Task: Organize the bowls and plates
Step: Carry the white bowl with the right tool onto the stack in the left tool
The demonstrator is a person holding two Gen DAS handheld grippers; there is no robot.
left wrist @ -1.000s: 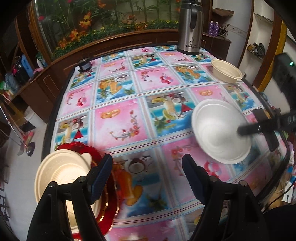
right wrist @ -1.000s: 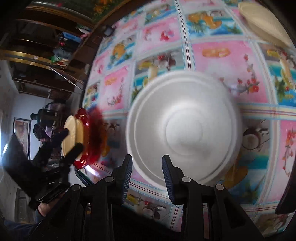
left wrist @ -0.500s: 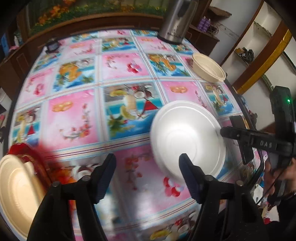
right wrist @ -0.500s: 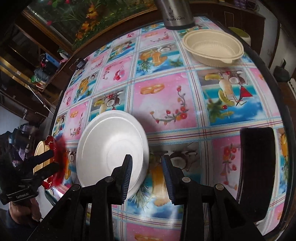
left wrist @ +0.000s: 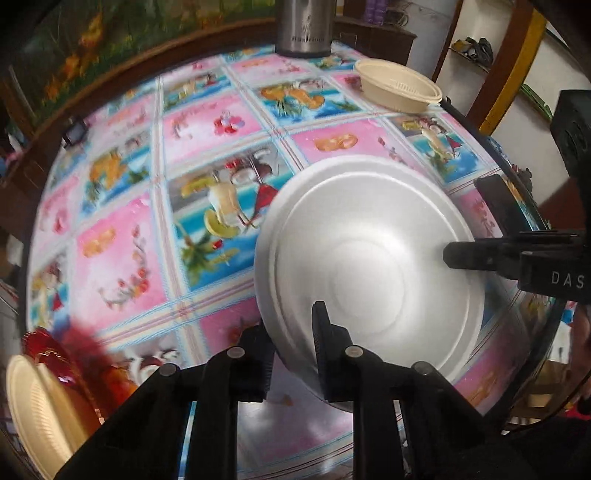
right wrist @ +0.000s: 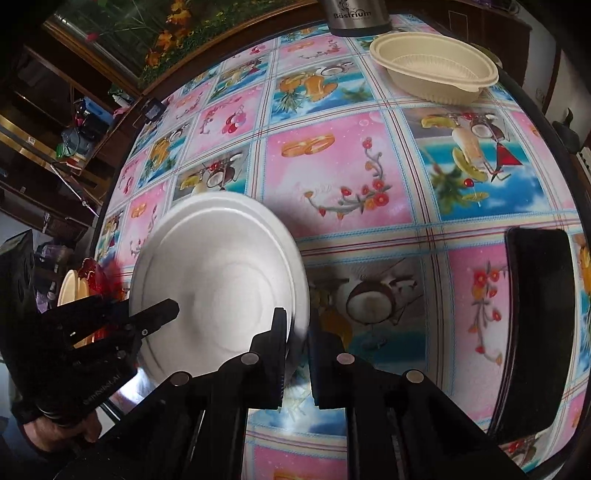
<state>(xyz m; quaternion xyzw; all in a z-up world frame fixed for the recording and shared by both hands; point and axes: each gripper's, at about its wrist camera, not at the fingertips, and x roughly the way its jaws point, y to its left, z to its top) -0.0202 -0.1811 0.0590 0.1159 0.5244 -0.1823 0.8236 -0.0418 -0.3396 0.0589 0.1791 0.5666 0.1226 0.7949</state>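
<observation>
A: Left wrist view first. Where's the white foam plate (left wrist: pixel 373 280)?

B: Right half of the table, on the patterned tablecloth (left wrist: pixel 207 177), its right rim close to the table edge. The left gripper (left wrist: pixel 293 325) has just been closing and now clamps the plate's near rim, one finger under, one over. The right gripper (left wrist: pixel 458 254) comes in from the right, jaws together on the far-right rim.

A: Free room?

B: Centre and left of the cloth are bare. At lower left, at the table edge, a cream plate (left wrist: pixel 33 402) sits on a red plate (left wrist: pixel 48 343). A cream bowl (left wrist: pixel 399 90) sits far right near the edge, with a steel flask (left wrist: pixel 304 26) at the back.

A: Right wrist view?

B: Same plate (right wrist: pixel 221 277), left of centre, its rim pinched between the right gripper's (right wrist: pixel 297 332) jaws, which have just been closing. The left gripper (right wrist: pixel 162 314) bites the opposite rim, with a hand (right wrist: pixel 59 428) under it. A black phone-like slab (right wrist: pixel 535 332) lies along the right table edge. The bowl (right wrist: pixel 436 70) is far right; cloth between it and the plate is open.
</observation>
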